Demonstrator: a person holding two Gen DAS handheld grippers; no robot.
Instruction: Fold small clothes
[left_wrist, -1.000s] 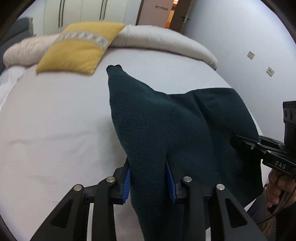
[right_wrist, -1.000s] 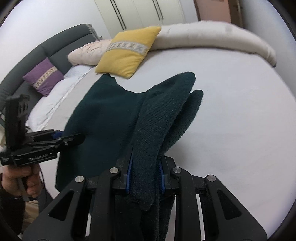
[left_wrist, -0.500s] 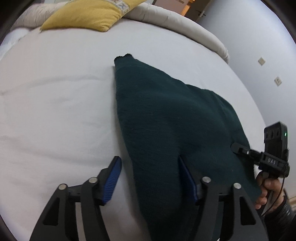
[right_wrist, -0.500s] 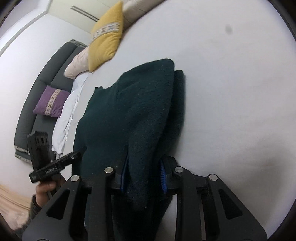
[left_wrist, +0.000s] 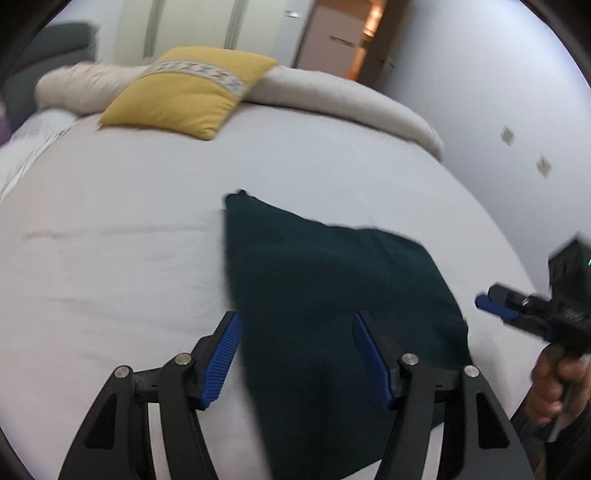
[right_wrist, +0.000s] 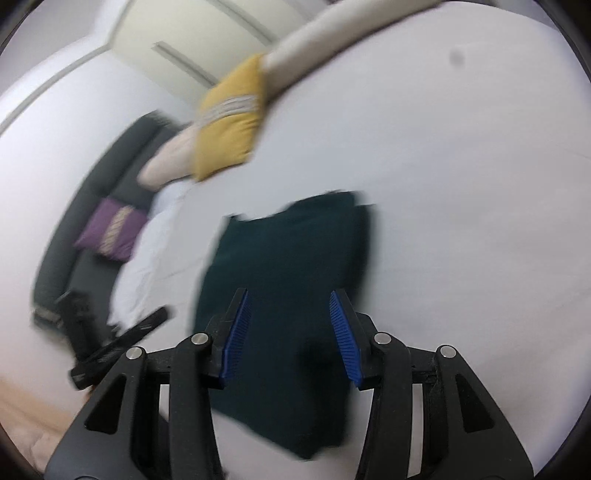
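A dark green folded cloth (left_wrist: 332, 277) lies flat on the white bed sheet (left_wrist: 110, 258). My left gripper (left_wrist: 295, 317) hovers over its near left edge. The jaws are wide apart and closing a little, and neither blue pad presses the cloth. In the right wrist view the same cloth (right_wrist: 288, 251) lies under my right gripper (right_wrist: 288, 295), whose jaws are opening with nothing pinched between them. The right gripper (left_wrist: 495, 306) also shows at the cloth's right edge, held by a hand (left_wrist: 550, 387). The left gripper (right_wrist: 147, 325) appears blurred at the left.
A yellow pillow (left_wrist: 192, 92) and a rolled beige duvet (left_wrist: 332, 96) lie at the far side of the bed. A purple cushion (right_wrist: 110, 232) rests on a dark sofa at the left. A wall with sockets (left_wrist: 508, 136) stands close on the right.
Both grippers let go of the cloth, the left first and then the right. The lifted folds have dropped flat on the bed, and both views have pulled back from the cloth.
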